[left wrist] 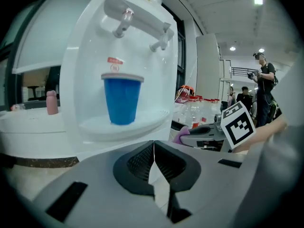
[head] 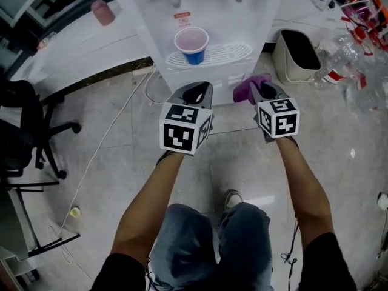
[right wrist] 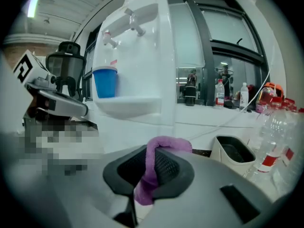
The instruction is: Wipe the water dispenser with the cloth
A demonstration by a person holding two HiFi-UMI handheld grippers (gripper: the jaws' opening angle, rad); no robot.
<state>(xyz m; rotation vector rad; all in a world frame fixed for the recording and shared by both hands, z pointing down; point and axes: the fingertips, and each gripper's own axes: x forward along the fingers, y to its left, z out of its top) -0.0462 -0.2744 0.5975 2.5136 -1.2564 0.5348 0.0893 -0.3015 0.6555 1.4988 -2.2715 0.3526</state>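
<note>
The white water dispenser (head: 209, 17) stands ahead of me, with two taps and a blue cup (head: 193, 46) on its drip tray. In the left gripper view the dispenser (left wrist: 95, 56) fills the left half and the cup (left wrist: 122, 99) sits under its taps. My left gripper (head: 195, 94) is shut and empty, just in front of the dispenser's base. My right gripper (head: 262, 91) is shut on a purple cloth (head: 248, 87), held near the dispenser's lower right corner. From the right gripper view, the cloth (right wrist: 153, 167) is pinched between the jaws and the dispenser (right wrist: 137, 56) rises beyond it.
A beige bin (head: 296, 56) stands on the floor right of the dispenser, with several plastic bottles (head: 354, 71) beyond it. A black office chair (head: 24, 129) is at the left. A white cable (head: 100, 150) runs across the floor. People (left wrist: 263, 87) stand far off at the right.
</note>
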